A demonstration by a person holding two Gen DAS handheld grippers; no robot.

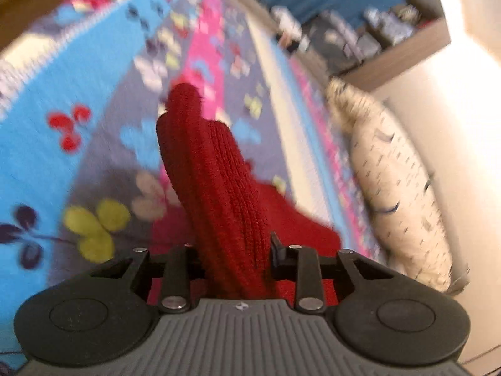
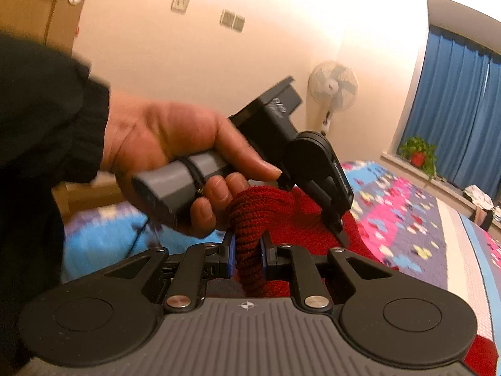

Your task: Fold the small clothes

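Note:
A red knitted garment (image 1: pixel 206 163) stands in a bunched ridge between the fingers of my left gripper (image 1: pixel 235 250), which is shut on it; the rest of it trails down onto the butterfly-patterned bedspread (image 1: pixel 94 156). In the right wrist view my right gripper (image 2: pixel 247 250) is shut on another bunched fold of the same red garment (image 2: pixel 250 213). Just beyond it a person's hand (image 2: pixel 175 138) holds the left gripper (image 2: pixel 339 233), whose fingertips are sunk in the red knit. Both grips are lifted off the bedspread (image 2: pixel 407 219).
A speckled cream pillow (image 1: pixel 397 188) lies along the bed's right edge by a wall. A wooden shelf (image 1: pixel 407 50) carries piled clothes. A standing fan (image 2: pixel 332 87), blue curtains (image 2: pixel 454 100) and a potted plant (image 2: pixel 418 153) stand beyond the bed. A dark sleeve (image 2: pixel 40 119) fills the left.

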